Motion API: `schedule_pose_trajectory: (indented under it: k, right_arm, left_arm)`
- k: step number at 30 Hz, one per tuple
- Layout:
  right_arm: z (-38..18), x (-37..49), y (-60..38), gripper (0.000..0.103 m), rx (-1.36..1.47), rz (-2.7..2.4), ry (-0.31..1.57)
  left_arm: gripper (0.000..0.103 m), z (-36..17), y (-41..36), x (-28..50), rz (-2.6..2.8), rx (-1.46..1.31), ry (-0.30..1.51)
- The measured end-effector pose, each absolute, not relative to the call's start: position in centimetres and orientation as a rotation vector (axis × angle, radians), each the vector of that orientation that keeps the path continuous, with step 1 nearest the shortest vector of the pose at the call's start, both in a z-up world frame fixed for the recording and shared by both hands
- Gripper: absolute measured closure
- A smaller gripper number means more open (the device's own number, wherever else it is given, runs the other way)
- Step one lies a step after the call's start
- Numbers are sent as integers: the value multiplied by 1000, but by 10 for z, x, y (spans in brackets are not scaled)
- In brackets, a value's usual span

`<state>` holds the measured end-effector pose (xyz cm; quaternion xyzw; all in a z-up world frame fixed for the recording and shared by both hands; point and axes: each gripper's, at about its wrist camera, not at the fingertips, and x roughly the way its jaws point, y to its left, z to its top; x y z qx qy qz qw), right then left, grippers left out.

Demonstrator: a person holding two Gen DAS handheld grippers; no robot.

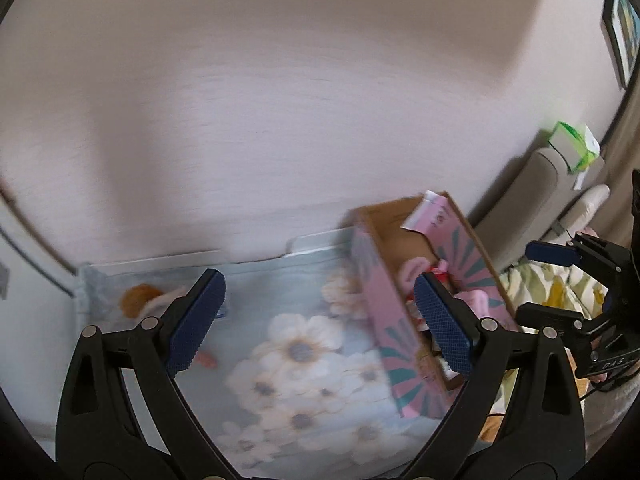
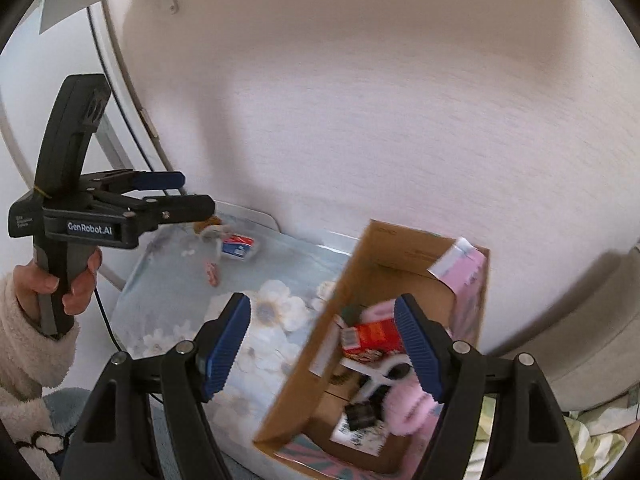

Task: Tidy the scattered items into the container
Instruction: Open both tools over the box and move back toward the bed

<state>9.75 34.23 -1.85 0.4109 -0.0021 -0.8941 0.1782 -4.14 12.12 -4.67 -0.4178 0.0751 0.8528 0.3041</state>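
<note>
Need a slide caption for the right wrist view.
Open right gripper above pink-patterned cardboard box of sundries; open left gripper nears leftover items on floral cloth.

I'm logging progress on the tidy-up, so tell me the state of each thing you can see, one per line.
Left hand-held gripper: open, empty.
Right hand-held gripper: open, empty, over the box.
Pink-patterned cardboard box: open, partly filled.
Red carton: inside the box.
Blue and white packet: still out on the floral cloth.
Small orange-red item: still out.

Framed picture (image 1: pixel 622 28), grey sofa (image 1: pixel 536 200)
</note>
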Motion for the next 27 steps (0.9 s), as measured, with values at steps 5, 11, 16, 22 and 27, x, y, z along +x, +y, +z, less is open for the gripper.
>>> schedule_pose_trajectory:
  k: [5, 11, 16, 22, 27]
  right_arm:
    - [-17, 98, 310, 32, 1139, -2503, 33]
    - [-14, 93, 271, 32, 1111, -2467, 79]
    - [-15, 81, 239, 32, 1111, -2431, 85]
    - [-39, 59, 197, 32, 1196, -2420, 137]
    - [-64, 43, 165, 32, 1270, -2360, 133]
  left_arm:
    - [7, -39, 70, -50, 2347, -1099, 183]
    - [7, -29, 10, -62, 2449, -1094, 203]
    - [5, -33, -30, -79, 2506, -1127, 196]
    - [4, -60, -54, -101, 2509, -1220, 198]
    - [4, -94, -61, -123, 2466, -1275, 248]
